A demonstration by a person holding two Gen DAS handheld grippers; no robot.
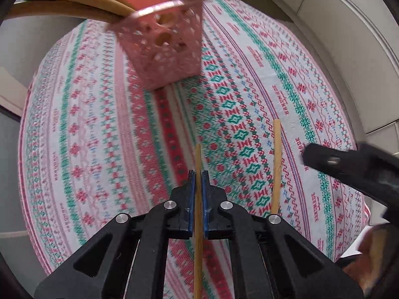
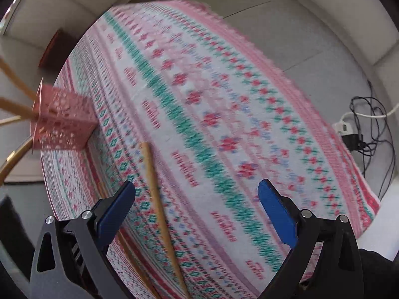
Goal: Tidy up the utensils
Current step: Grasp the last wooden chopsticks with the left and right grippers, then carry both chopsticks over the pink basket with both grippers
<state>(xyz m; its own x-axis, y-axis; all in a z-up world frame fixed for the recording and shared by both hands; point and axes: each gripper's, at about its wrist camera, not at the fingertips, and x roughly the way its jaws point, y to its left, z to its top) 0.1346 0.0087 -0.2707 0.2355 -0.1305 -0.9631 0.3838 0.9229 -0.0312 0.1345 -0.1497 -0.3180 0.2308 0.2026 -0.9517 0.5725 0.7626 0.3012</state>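
Chopsticks are the deal here: left gripper has its blue pads pinched tight on one chopstick. Second chopstick lies on the patterned tablecloth just to its right. Pink perforated holder sits at the far side, utensils already inside. Right gripper hangs over the cloth, jaws wide apart, gripping nothing.

My left tongs: black angular linkage arms, round silver screw heads at the pivots, thin blue pads inside the fingers. My right tongs: same black frame, silver screws, broader blue pads showing.
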